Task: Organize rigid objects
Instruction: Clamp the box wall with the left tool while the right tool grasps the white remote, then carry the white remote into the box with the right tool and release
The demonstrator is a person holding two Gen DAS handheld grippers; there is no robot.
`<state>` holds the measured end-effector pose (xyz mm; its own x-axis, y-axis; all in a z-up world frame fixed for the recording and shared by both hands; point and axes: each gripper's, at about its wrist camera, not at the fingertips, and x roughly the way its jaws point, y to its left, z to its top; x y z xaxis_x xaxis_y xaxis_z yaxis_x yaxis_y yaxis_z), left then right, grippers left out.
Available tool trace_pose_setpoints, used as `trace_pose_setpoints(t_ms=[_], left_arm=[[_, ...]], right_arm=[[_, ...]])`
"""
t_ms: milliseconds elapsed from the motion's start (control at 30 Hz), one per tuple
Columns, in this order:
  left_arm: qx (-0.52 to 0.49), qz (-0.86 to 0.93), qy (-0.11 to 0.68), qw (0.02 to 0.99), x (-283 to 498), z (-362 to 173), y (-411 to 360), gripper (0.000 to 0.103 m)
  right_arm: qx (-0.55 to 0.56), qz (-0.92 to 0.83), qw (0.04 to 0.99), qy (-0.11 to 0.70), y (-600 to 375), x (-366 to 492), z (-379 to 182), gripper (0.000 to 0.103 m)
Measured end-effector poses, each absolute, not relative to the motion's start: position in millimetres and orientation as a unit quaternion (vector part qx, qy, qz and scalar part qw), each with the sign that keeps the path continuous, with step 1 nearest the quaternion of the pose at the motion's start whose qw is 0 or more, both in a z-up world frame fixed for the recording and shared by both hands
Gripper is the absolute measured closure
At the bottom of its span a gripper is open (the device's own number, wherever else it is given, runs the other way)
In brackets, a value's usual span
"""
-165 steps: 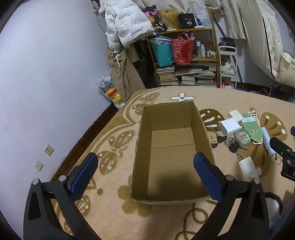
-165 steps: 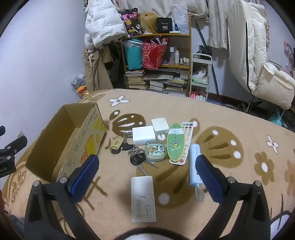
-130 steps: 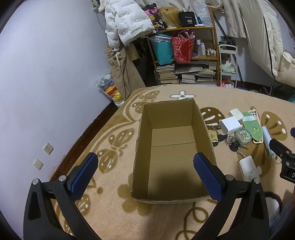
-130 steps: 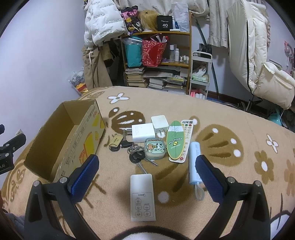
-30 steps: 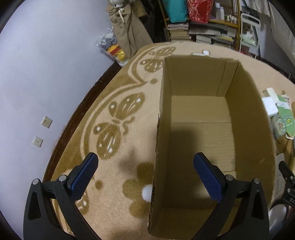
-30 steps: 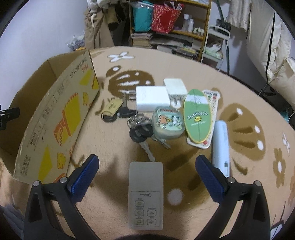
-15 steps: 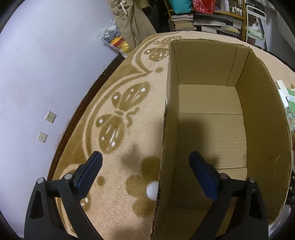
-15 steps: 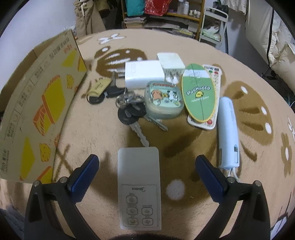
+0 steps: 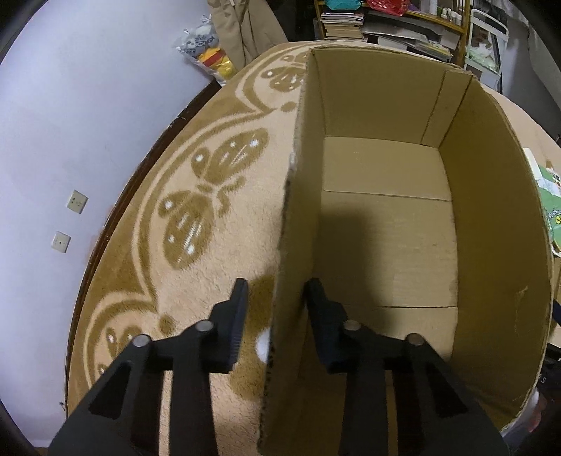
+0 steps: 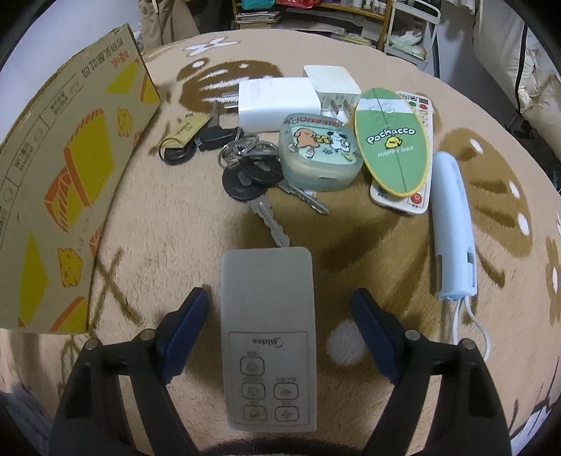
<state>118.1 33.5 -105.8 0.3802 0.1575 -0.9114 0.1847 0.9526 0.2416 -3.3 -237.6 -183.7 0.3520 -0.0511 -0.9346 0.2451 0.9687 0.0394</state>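
An open cardboard box [image 9: 498, 224] stands on the patterned carpet, with nothing inside it. My left gripper [image 9: 277, 284] straddles the box's left wall [image 9: 291, 210], one finger outside and one inside, jaws narrowed, and a strip of carpet shows beside the outer finger. My right gripper [image 10: 278, 294] is open, low over a white Midea remote [image 10: 268, 333] that lies between its blue pads without touching them. Beyond the remote lie keys [image 10: 252, 175], a cartoon earbud case [image 10: 319, 158], a green oval Pochacco item [image 10: 392, 140] and a light blue stick device [image 10: 452, 224].
Two white chargers [image 10: 277, 98] and a tagged key fob [image 10: 186, 128] lie behind the keys. A second remote [image 10: 419, 196] sits under the green oval. The box's printed side [image 10: 70, 158] is to the left. A wall with sockets [image 9: 79, 201] runs on the left, and bookshelves [image 9: 385, 21] stand behind.
Both grippers have come down and forward. The left jaws narrowed from wide open around the box's left wall. The right jaws narrowed either side of the white remote.
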Motion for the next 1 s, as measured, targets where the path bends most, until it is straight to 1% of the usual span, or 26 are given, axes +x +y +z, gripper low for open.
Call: trace_pose_setpoints(t_ms=[33,67,100,133,200,333,500,867,1000], left_arm=[[0.155,-0.01,0.557,0.816,117.6,-105.7,32.4,0.077],[0.156,-0.012,0.556,0.816,117.0,-105.8,31.7,0.081],[0.157,-0.015,0.558,0.815,116.0,-106.4,30.7,0.084],[0.158,-0.017,0.559,0.813,115.4,-107.2,29.1,0.085],[0.16,-0.019,0.558,0.814,112.9,-107.0,27.1,0.087],[0.16,-0.023,0.555,0.816,112.5,-104.8,26.2,0.088],[0.163,-0.022,0.554,0.816,111.9,-105.4,25.7,0.088],[0.174,-0.019,0.55,0.816,111.4,-106.9,23.2,0.087],[0.176,-0.019,0.549,0.817,111.6,-106.7,22.8,0.086]], right_arm=[[0.086,-0.09,0.817,0.564,-236.7,-2.8,-184.3,0.021],[0.081,-0.09,0.814,0.568,-234.1,-4.0,-185.0,0.023],[0.076,-0.09,0.811,0.573,-231.3,-4.4,-184.3,0.031],[0.072,-0.091,0.81,0.575,-229.6,-5.3,-183.4,0.042],[0.055,-0.096,0.808,0.578,-223.2,-7.5,-180.3,0.052],[0.059,-0.089,0.817,0.567,-220.9,-11.5,-176.4,0.052],[0.058,-0.083,0.843,0.529,-223.5,-12.5,-159.4,0.052],[0.05,-0.06,0.879,0.47,-213.7,19.4,-115.2,0.052],[0.068,-0.049,0.892,0.444,-210.7,29.0,-94.7,0.052]])
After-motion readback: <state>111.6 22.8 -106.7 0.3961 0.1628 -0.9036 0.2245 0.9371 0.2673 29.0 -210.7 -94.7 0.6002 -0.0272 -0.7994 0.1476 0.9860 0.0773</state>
